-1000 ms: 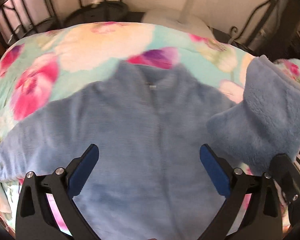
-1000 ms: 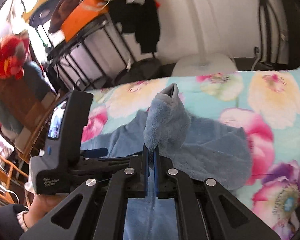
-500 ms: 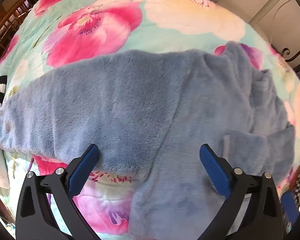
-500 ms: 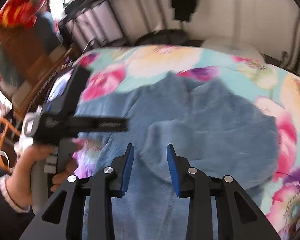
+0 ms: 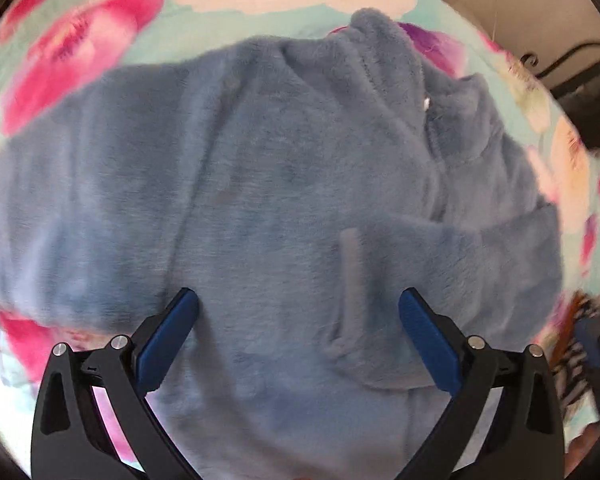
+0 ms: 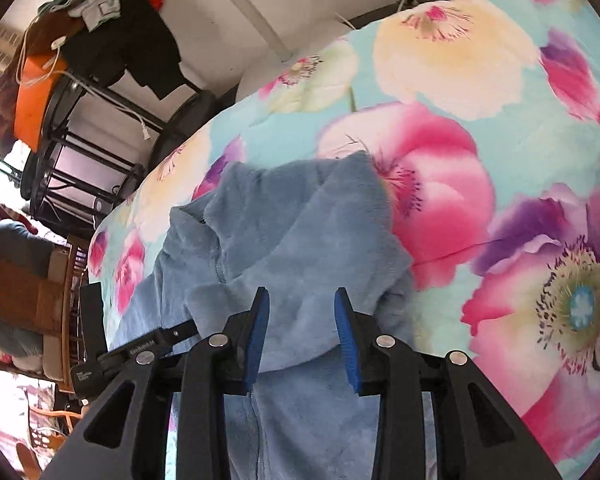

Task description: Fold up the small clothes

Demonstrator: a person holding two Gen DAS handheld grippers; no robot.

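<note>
A small blue fleece jacket [image 5: 284,208] lies front-up on a floral bedspread [image 6: 480,128], zip [image 5: 440,184] running down its middle and collar [image 5: 384,40] toward the far edge. One sleeve [image 5: 452,264] is already laid across the chest; the other sleeve [image 5: 52,216] stretches out flat to the left of the left wrist view.

The left gripper [image 5: 298,332] hangs over the lower body of the jacket w/ its blue pads spread wide, nothing between them. The right gripper [image 6: 302,336] sits low over the folded sleeve & shoulder area, pads parted to a medium gap w/ fleece showing in the gap; neither pad visibly presses the cloth, so it reads as parted and holding nothing. The left unit's body pokes into the right wrist view at lower left.

Step in hand, by the look of it: sleeve-folding, approx. halfway through, one side in, one side out. Next move likely calls for the left gripper to shift toward the outstretched sleeve, pinch near the cuff end and carry it over the chest to meet the first. Thick pile means a deep bite is needed; a shallow pinch could slip off the nap. Left view is motion-blurred, so the cuff's exact edge can't be made out.
</note>
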